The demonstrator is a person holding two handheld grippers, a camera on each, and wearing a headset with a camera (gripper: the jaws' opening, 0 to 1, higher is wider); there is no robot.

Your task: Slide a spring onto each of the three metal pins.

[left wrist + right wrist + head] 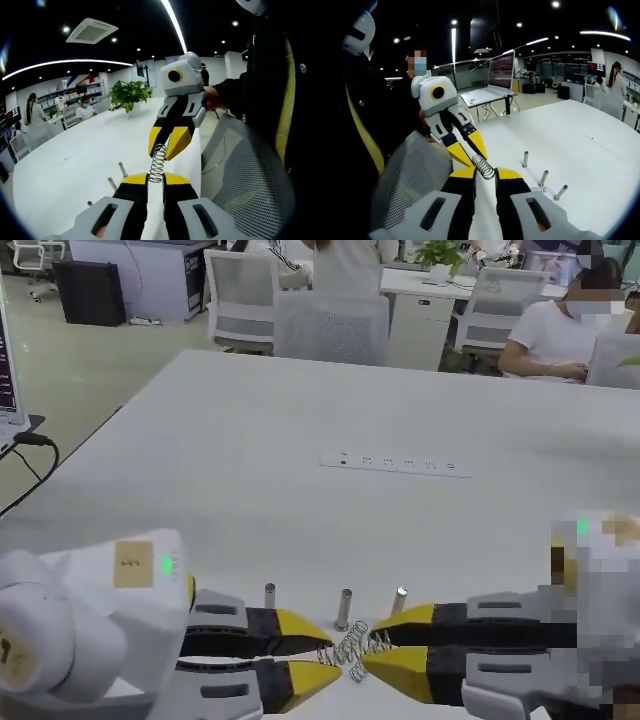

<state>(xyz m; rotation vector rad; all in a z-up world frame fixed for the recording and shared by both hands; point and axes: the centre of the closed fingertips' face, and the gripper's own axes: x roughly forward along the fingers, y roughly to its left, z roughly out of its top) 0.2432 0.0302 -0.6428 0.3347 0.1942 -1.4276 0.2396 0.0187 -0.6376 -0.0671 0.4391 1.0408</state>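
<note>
Left gripper [156, 178]: jaws narrow, tips closed on the near end of the spring [157, 161].
Right gripper [485, 173]: jaws narrow, tips pinching the opposite end of the same spring; it meets the left gripper tip to tip.
Spring: spans the gap between the two sets of jaw tips, with its coils slightly bent.
Second spring [537, 189]: lies flat on the table [300, 460], to the right of the right jaws, just beside the base of the middle pin.
Pins [345, 608]: three, upright in a row on the table, just beyond the meeting jaw tips.
</note>
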